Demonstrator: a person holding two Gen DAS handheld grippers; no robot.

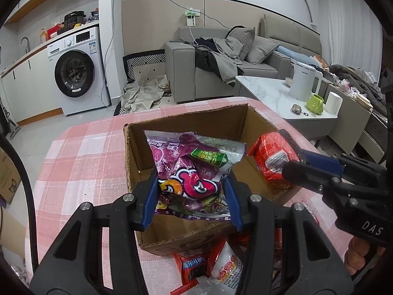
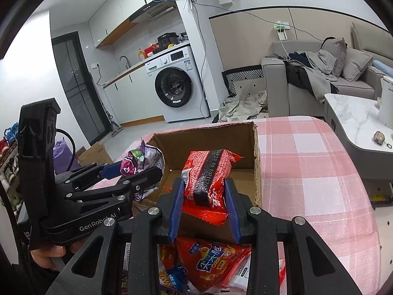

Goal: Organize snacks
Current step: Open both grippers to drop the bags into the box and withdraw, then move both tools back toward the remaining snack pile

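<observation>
Each tool is a matte black frame with triangular cut-outs, round silver screws at its pivots and blue fingers. The left tool (image 1: 191,194) carries white "GenRobot.AI" lettering; the right tool (image 2: 205,204) is marked "DAS" in white.

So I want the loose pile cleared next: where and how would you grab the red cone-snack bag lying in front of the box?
Probably take the red cone-snack bag across its puffy middle, coming from above with the jaws spanning its short width. It lies flat among other packets in front of the cardboard box, so its crimped ends look partly buried and harder to reach.
</observation>
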